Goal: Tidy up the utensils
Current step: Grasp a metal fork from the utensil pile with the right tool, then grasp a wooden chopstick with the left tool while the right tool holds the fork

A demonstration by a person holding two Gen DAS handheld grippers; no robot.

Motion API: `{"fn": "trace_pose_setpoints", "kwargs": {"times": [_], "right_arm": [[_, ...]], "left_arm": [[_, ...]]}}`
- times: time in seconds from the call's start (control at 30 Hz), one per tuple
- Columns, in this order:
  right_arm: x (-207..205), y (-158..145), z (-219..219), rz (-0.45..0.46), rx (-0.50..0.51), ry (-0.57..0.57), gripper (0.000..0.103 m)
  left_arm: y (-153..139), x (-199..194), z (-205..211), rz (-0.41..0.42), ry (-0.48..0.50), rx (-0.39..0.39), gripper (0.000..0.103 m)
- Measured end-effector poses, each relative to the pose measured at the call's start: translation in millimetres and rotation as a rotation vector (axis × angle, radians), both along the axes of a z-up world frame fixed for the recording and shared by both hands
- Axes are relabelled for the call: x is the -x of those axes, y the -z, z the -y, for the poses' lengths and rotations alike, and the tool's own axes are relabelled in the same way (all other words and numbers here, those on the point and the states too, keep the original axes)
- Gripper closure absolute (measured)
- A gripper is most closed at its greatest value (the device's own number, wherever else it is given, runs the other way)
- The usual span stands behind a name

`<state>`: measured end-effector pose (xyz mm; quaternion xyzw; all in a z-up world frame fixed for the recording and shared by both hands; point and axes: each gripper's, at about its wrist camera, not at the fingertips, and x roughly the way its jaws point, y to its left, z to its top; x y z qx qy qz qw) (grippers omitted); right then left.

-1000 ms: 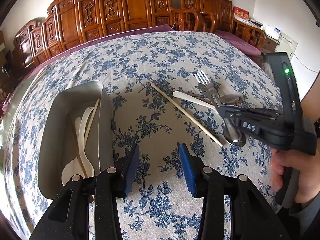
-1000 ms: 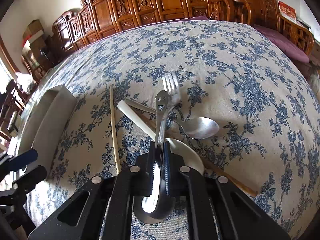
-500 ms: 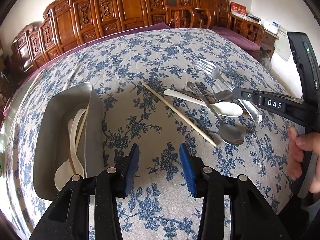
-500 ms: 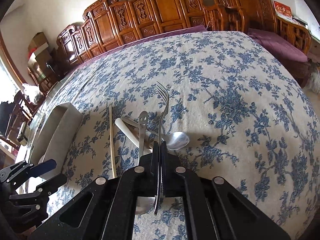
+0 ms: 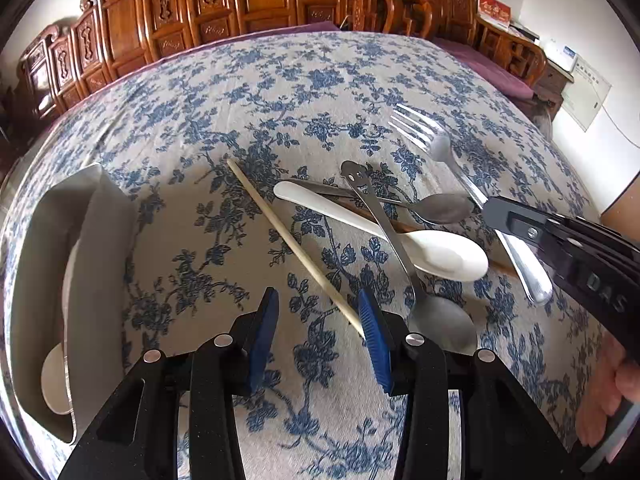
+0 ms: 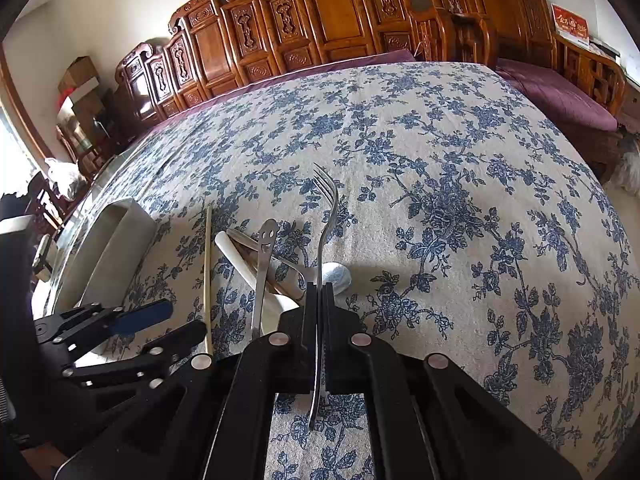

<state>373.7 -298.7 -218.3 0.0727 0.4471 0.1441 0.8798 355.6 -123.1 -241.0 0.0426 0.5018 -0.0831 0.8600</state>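
Now | fork (image 6: 325, 236) clamped in right hand-held gripper (image 6: 318, 296) | tines forward

Readable lettering: "DAS", pale capitals on the side of the black plastic right gripper (image 5: 490, 210), seen in the left wrist view to the right of the white ceramic spoon (image 5: 436, 256).

Red card with gold characters (image 5: 494, 11), on the wooden furniture far behind the spoon: too small to read.

White wall notice with a blue heading (image 5: 586, 94), right of the card: illegible.
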Motion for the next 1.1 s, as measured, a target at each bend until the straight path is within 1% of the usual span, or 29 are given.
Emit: {"fn": "trace_pose_setpoints", "kwargs": {"times": [0.1, 0.17, 0.27, 0.33, 0.4, 0.6, 0.7, 1.1], "right_arm": [[0.5, -0.3, 0.4, 0.002, -0.002, -0.002, 0.1], [0.1, 0.4, 0.2, -0.001, -0.004, -0.005, 0.1], [0.1, 0.2, -2.6, 0.0, -0.004, -0.011, 0.1], [0.5, 0.0, -4.7, 0.0, -0.002, -0.016, 0.1], [1.4, -0.8, -6.9, 0.003, -0.002, -0.021, 0.1], [7.4, -0.6, -18.3, 0.008, 0.006, -0.051, 0.1], [10.5, 0.1, -22.9, 0.008, 0.009, -0.066, 0.1], [26.8, 4.6, -42.6, 0.003, 0.031, -0.115, 0.1]], "left_arm": [[5.9, -6.4, 2.6, -0.016, -0.013, -0.01, 0.064], [9.3, -7.5, 1.7, -0.021, -0.021, -0.018, 0.066], [8.7, -3.6, -1.9, -0.017, -0.023, -0.021, 0.076], [7.8, -0.3, -7.9, -0.024, -0.029, -0.015, 0.089], [7.8, 1.6, -13.7, -0.026, -0.032, -0.009, 0.097], [7.3, 11.9, -34.8, -0.036, -0.048, -0.031, 0.099], [3.0, 18.7, -47.4, -0.029, -0.058, -0.036, 0.099], [-34.0, 42.1, -81.8, 0.022, -0.06, -0.046, 0.099]]}}
